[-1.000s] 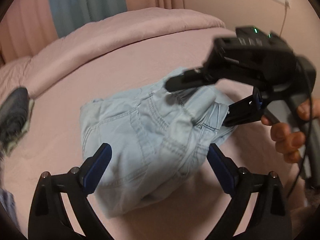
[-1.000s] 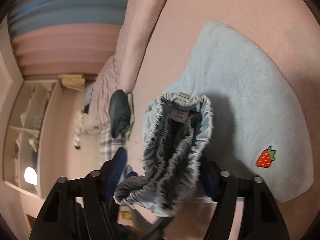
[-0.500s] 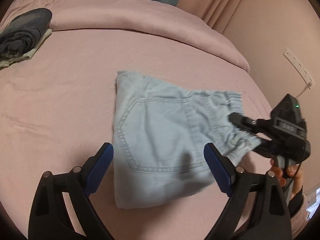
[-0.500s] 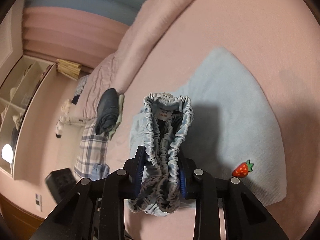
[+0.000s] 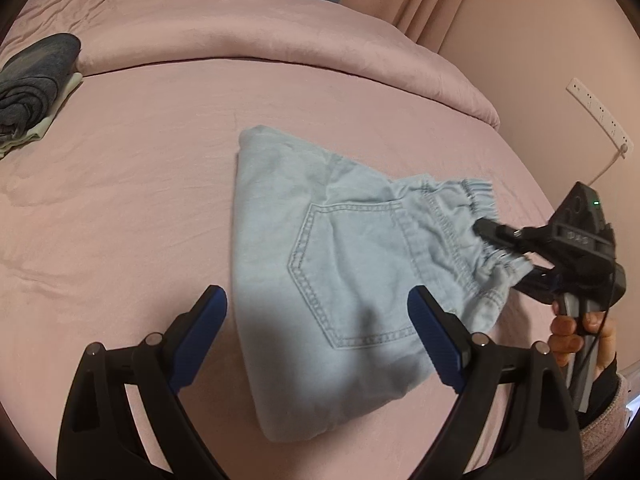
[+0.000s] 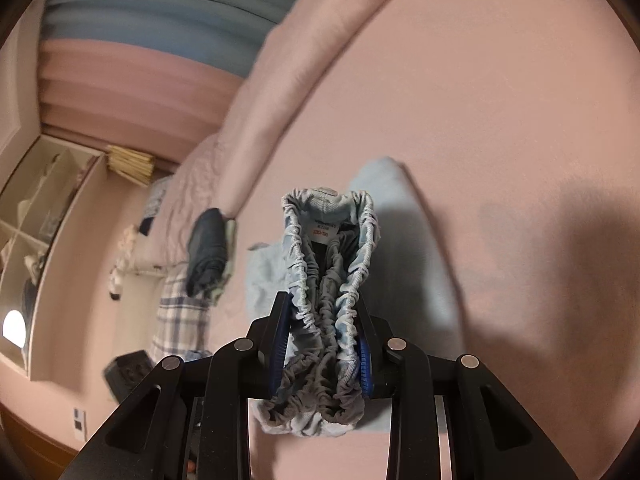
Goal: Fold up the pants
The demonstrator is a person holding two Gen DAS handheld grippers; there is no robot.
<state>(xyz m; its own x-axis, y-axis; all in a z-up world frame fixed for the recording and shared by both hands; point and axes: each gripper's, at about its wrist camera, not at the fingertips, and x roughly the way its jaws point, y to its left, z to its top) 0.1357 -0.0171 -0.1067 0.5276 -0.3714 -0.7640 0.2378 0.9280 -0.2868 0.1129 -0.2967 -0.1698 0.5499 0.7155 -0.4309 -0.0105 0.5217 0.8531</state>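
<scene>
Since 1 second ago, right gripper [image 6: 322, 344] jaws clenched the pants' [image 5: 340, 280] waistband; left gripper [image 5: 316, 340] gapes above, pocket visible only there.

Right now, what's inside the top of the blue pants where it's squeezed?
Inside the gathered waistband of the pants, a small white label with red print shows. The right gripper pinches the elastic shut lower down, so deeper inside is hidden.
</scene>
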